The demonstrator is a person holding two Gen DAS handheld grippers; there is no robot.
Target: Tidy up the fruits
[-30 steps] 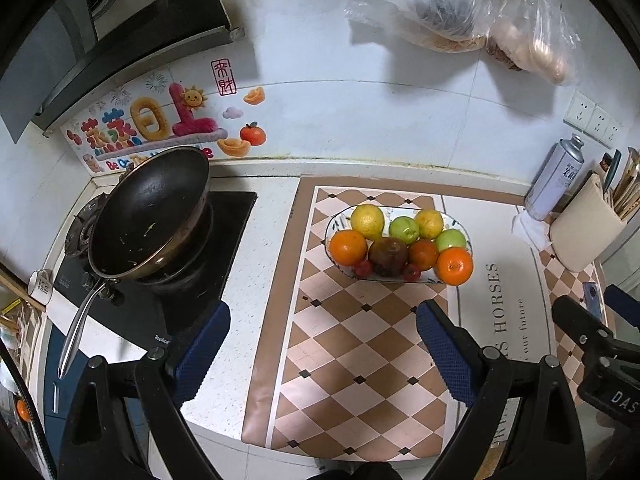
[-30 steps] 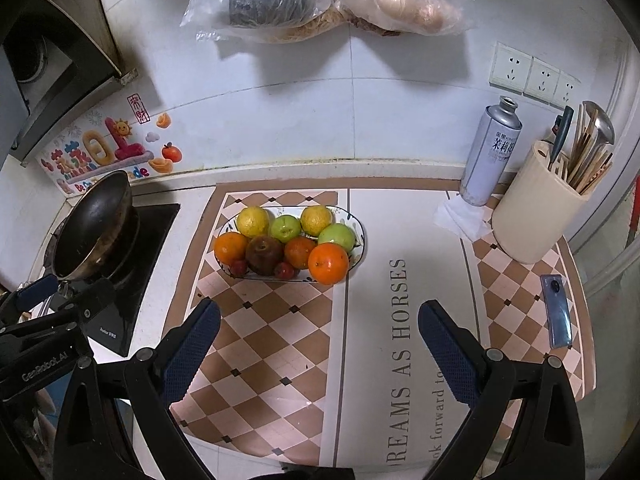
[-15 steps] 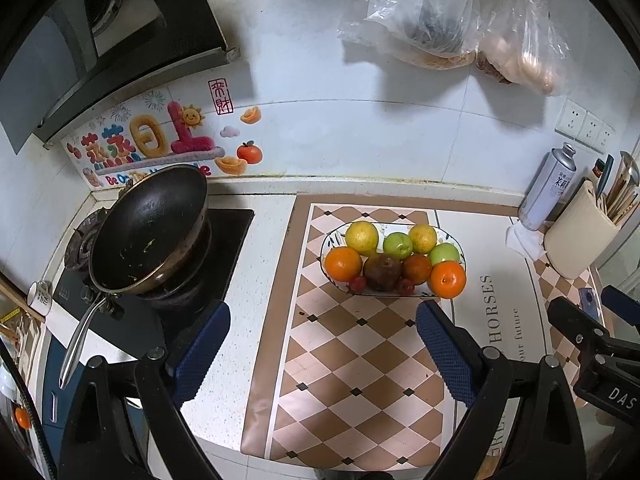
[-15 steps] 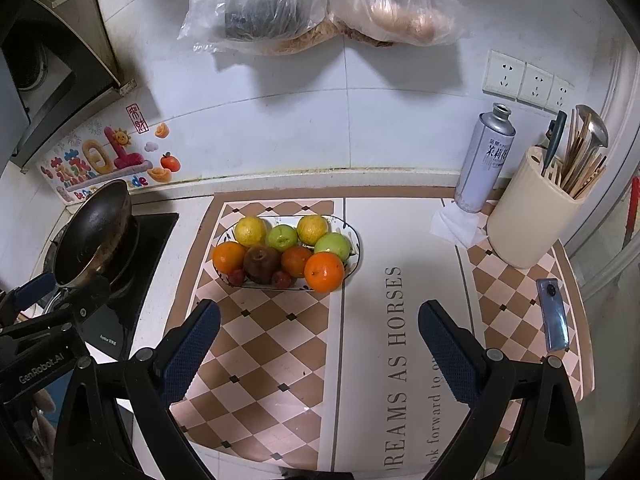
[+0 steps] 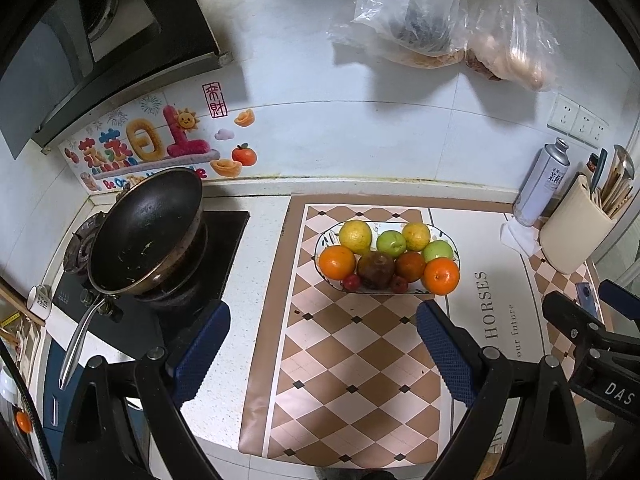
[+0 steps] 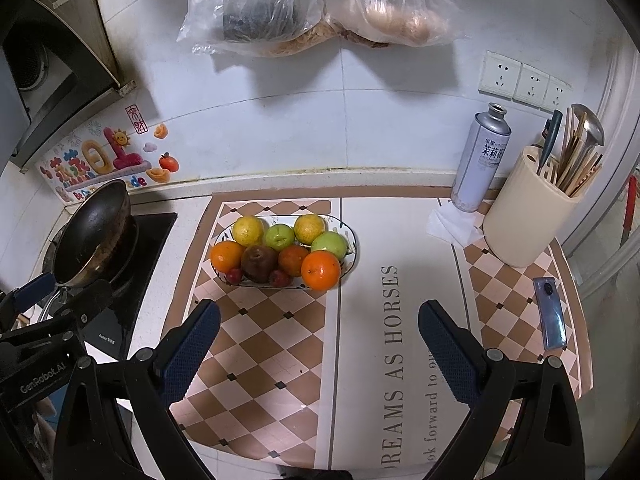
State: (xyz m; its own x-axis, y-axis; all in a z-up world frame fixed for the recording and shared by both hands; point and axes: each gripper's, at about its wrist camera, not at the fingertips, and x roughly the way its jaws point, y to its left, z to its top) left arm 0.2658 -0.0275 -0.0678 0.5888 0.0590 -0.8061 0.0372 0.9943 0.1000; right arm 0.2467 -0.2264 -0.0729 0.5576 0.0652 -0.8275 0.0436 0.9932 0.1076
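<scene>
A patterned oval fruit bowl (image 5: 322,242) (image 6: 352,240) rests on the checkered counter mat. It holds several fruits: oranges (image 5: 441,276) (image 6: 321,270), yellow citrus (image 5: 355,237) (image 6: 248,230), green apples (image 5: 391,242) (image 6: 329,244), a dark brown fruit (image 5: 375,269) (image 6: 259,262) and small red ones. My left gripper (image 5: 322,336) hangs open above the mat, nearer than the bowl, nothing between its fingers. My right gripper (image 6: 320,326) is also open and empty, above the mat to the bowl's front right. Each gripper shows at the edge of the other's view.
A black wok (image 5: 146,232) sits on the stove at left. At right stand a spray can (image 6: 482,158), a cream utensil holder (image 6: 528,204), a tissue (image 6: 452,224) and a phone (image 6: 551,312). Plastic bags (image 6: 312,4) hang on the tiled wall.
Both grippers have drawn back and up from the bowl, which now looks smaller and farther. Their jaws stayed open. The fruits have not moved.
</scene>
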